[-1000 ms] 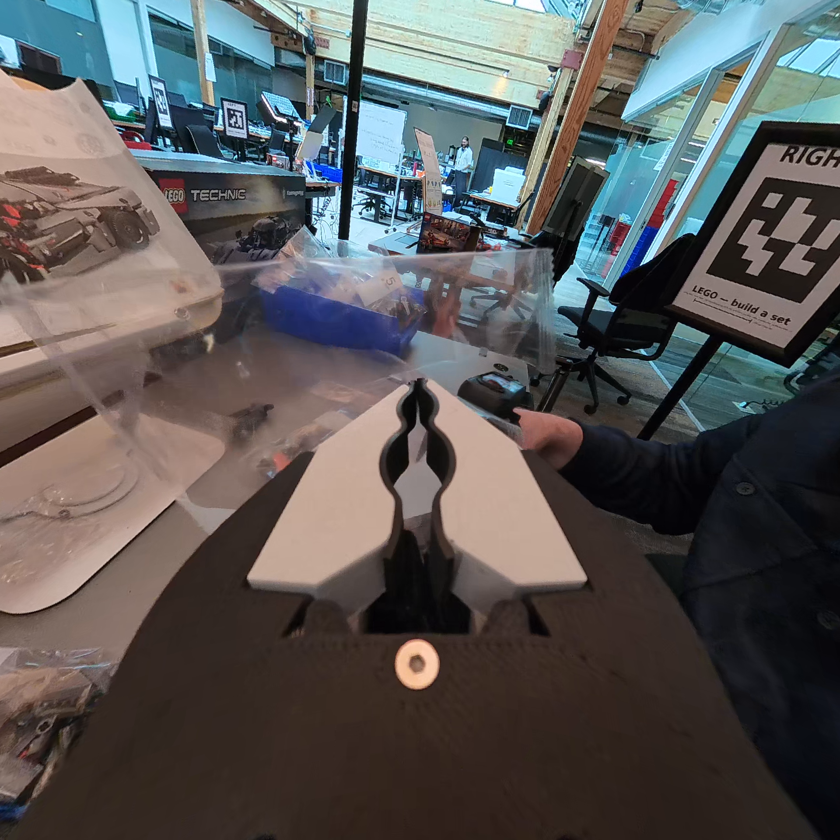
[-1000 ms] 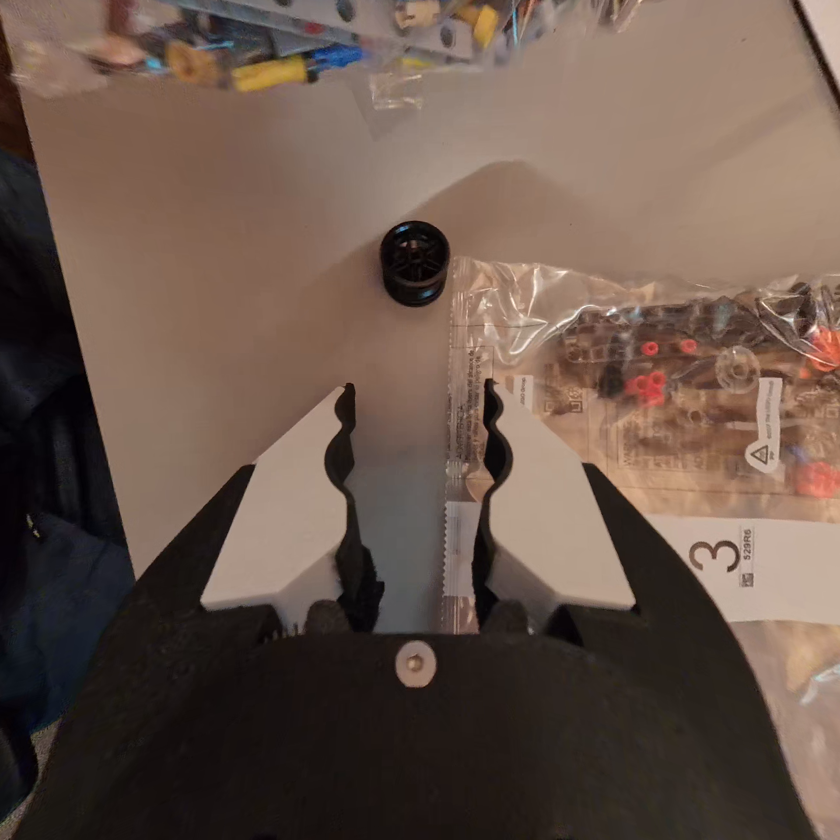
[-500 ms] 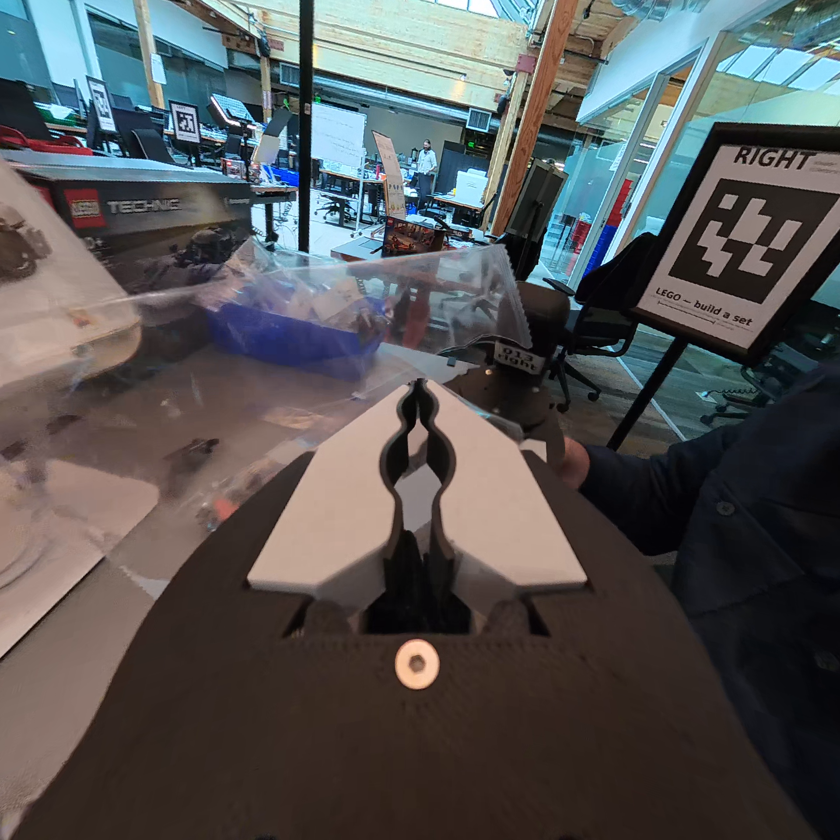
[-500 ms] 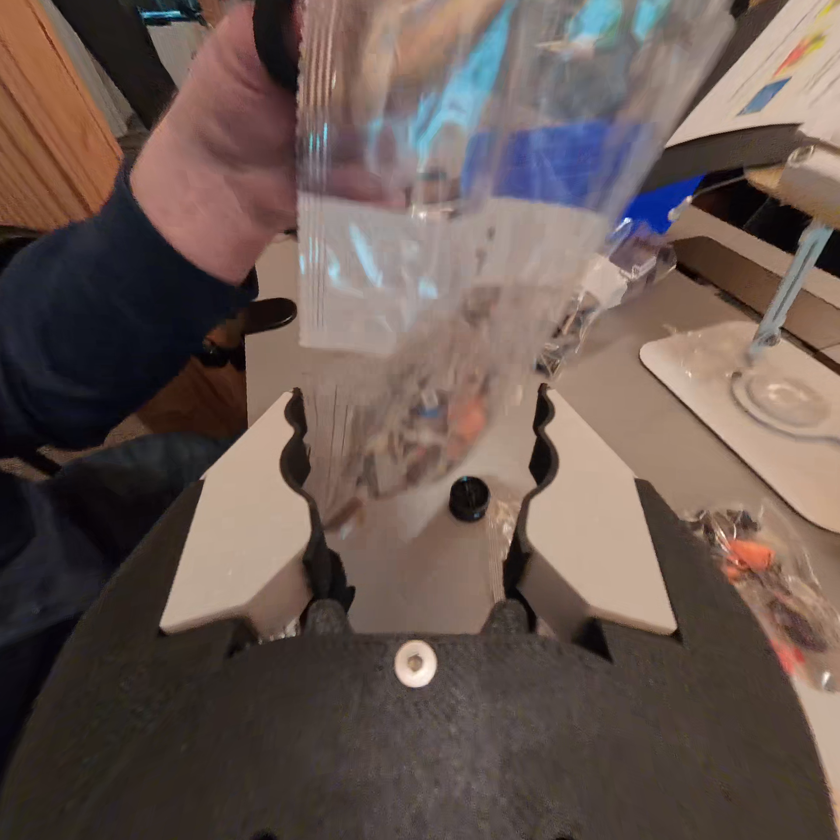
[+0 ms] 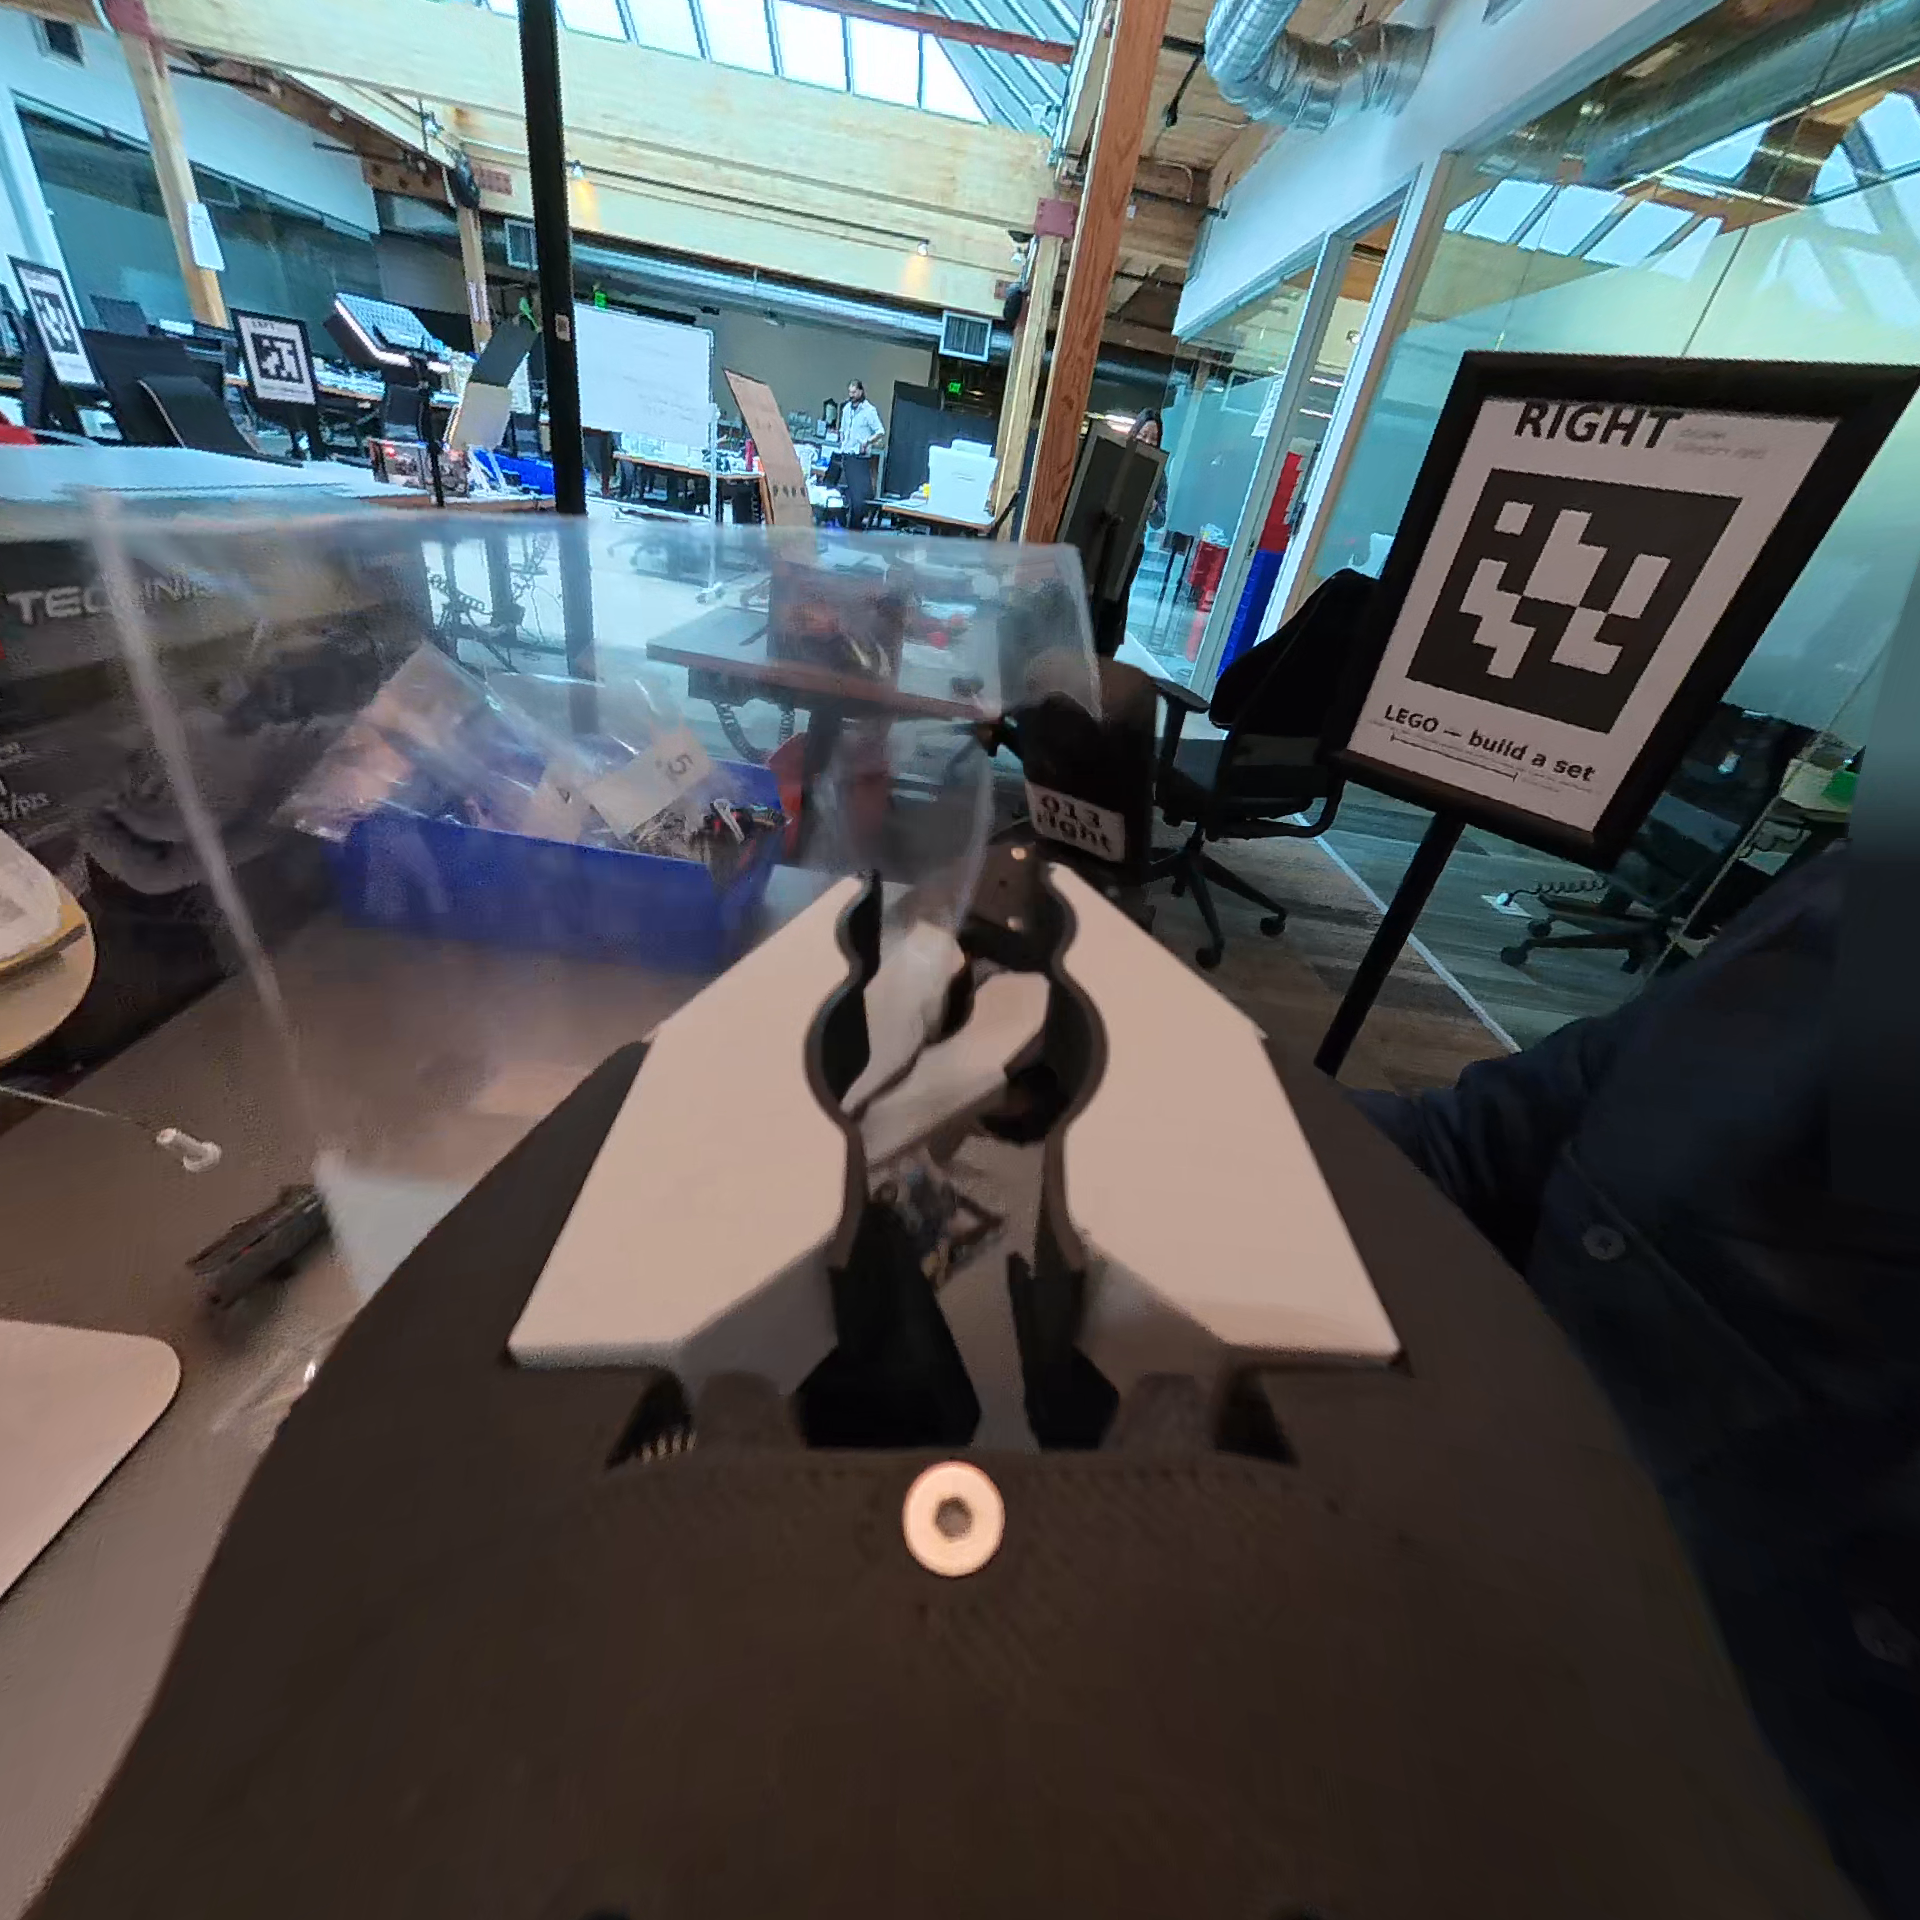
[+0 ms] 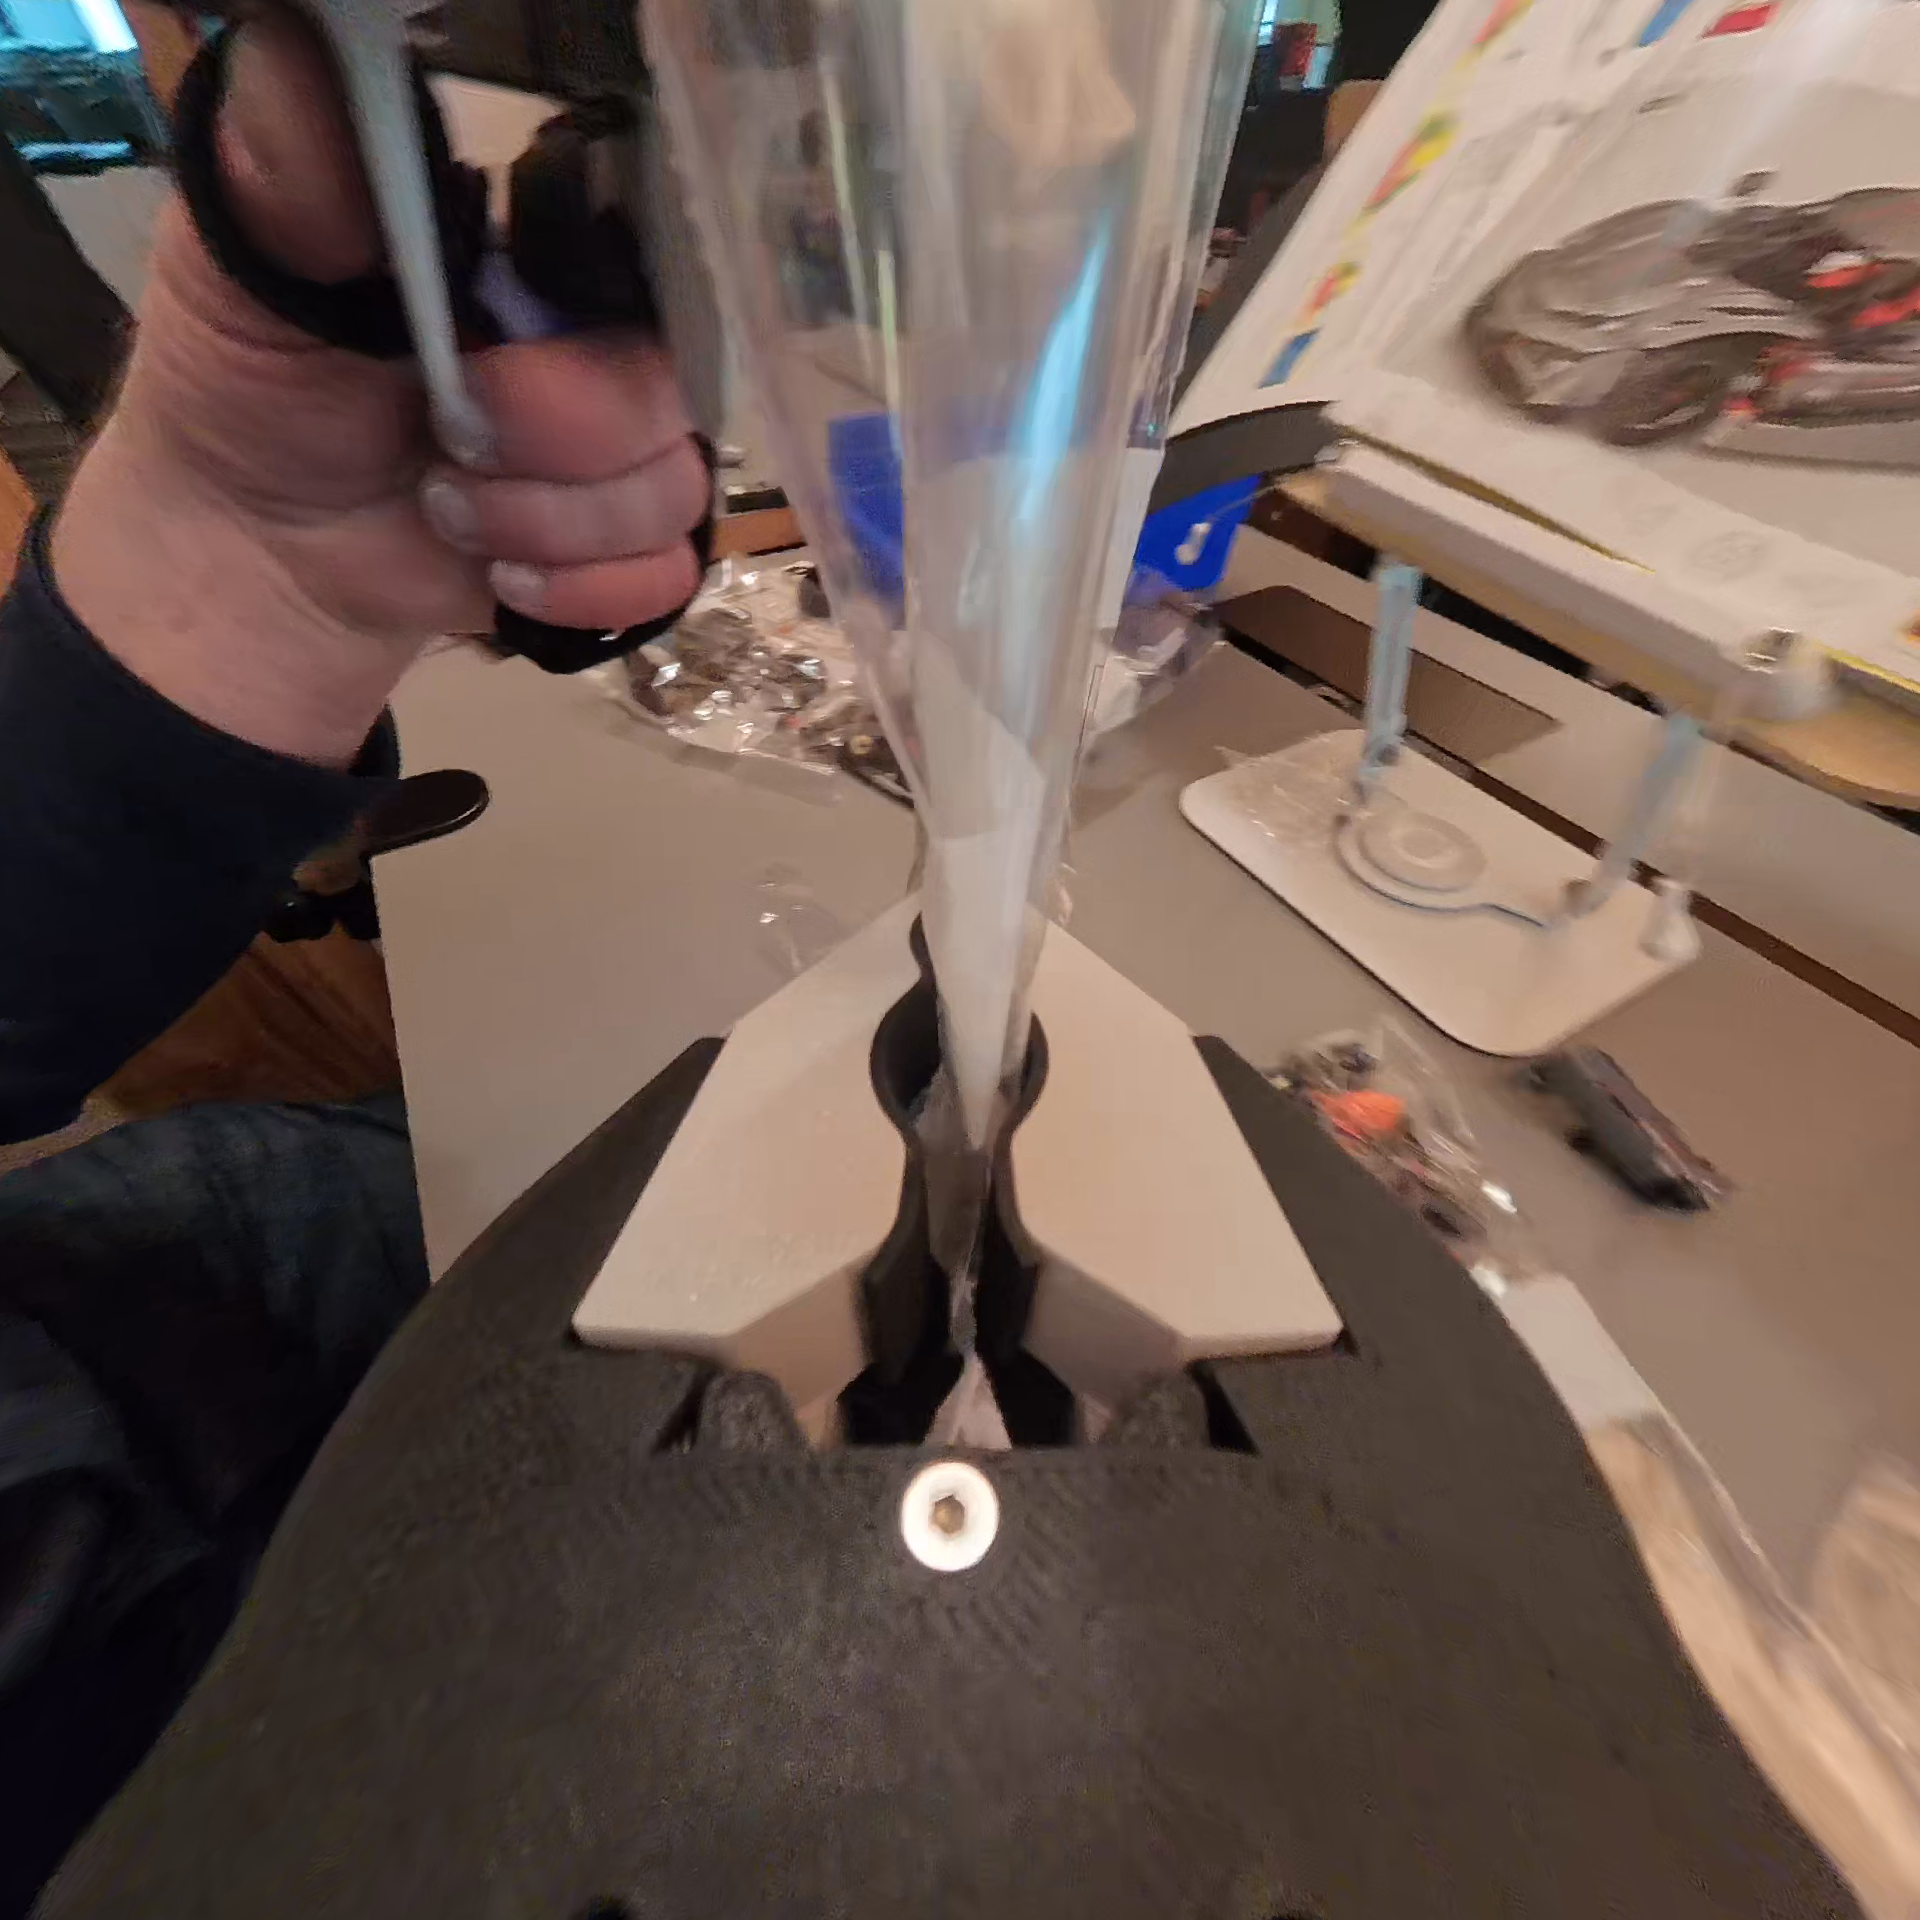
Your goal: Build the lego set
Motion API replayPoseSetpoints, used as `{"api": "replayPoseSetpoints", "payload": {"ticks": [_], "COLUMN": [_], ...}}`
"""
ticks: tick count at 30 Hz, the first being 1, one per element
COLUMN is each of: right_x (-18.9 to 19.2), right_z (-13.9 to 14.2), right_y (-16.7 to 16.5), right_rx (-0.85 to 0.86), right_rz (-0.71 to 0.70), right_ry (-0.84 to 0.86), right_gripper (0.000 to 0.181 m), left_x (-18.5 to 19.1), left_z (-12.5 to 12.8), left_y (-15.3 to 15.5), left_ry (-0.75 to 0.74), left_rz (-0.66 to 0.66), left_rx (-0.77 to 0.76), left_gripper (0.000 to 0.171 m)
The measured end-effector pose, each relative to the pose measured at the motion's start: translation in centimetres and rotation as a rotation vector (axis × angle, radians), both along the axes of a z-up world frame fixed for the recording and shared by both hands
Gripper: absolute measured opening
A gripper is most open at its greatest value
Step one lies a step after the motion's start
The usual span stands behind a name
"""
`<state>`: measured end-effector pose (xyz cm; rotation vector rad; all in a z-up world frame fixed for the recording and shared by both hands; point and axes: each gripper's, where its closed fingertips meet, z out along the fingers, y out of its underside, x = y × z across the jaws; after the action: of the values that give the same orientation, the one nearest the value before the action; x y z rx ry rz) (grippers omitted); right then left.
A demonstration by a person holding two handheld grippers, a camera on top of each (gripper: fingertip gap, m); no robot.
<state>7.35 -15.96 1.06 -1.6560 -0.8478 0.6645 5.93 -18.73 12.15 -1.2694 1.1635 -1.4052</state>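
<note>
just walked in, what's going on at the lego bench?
A person with two handheld grippers is holding a clear parts bag up over the grey table. The right claw is shut on the bag's lower end, at its white strip. The left claw has its jaws apart, with bag film between them. More parts bags lie on the table.

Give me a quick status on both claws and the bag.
Right claw shut on clear plastic parts bag. Left claw partly open, bag film between its fingers. Nothing in the way.
</note>
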Motion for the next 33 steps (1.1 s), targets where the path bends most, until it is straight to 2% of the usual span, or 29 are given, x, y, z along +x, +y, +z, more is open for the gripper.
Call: {"api": "replayPoseSetpoints", "payload": {"ticks": [2,5,10,13,17,21,23,25,27,28,29,33], "right_x": [3.3,9.8,24.4,32.0,38.1,40.7,41.4,42.5,43.4,43.6,43.6,44.6], "right_z": [1.1,3.4,8.0,8.2,7.6,2.7,-1.3,-3.5,-3.8,-3.7,-3.2,-0.7], "right_y": [0.4,1.5,5.0,8.4,13.3,17.8,19.4,19.8,19.6,19.4,19.1,17.2], "right_rx": [0.005,0.022,0.066,0.023,0.007,-0.133,-0.244,-0.266,-0.233,-0.234,-0.225,-0.163], "right_rz": [-0.057,-0.183,-0.488,-0.615,-0.661,-0.695,-0.768,-0.852,-0.917,-0.928,-0.928,-0.965], "right_ry": [0.019,0.017,-0.037,-0.043,0.149,0.228,0.129,0.008,-0.077,-0.081,-0.073,-0.041], "right_gripper": [0.0,0.0,0.0,0.0,0.0,0.0,0.002,0.003,0.006,0.018,0.029,0.045], "left_x": [-0.4,-1.4,-3.1,-4.1,-5.2,-6.1,-6.7,-7.5,-8.6,-9.1,-9.7,-12.5], "left_z": [0.2,-0.2,-3.4,-5.4,-7.3,-8.6,-9.1,-9.8,-10.1,-10.2,-10.3,-9.8], "left_y": [0.2,1.1,3.3,4.3,5.3,6.1,6.6,7.4,8.1,8.3,8.5,9.4], "left_ry": [0.001,0.002,0.028,0.034,0.046,0.064,0.072,0.087,0.096,0.101,0.111,0.131], "left_rz": [0.013,0.056,0.099,0.122,0.154,0.182,0.199,0.242,0.287,0.298,0.318,0.41], "left_rx": [0.009,0.016,-0.065,-0.113,-0.153,-0.178,-0.187,-0.203,-0.213,-0.213,-0.213,-0.188], "left_gripper": [0.038,0.041,0.038,0.037,0.037,0.037,0.037,0.04,0.042,0.043,0.045,0.049]}}
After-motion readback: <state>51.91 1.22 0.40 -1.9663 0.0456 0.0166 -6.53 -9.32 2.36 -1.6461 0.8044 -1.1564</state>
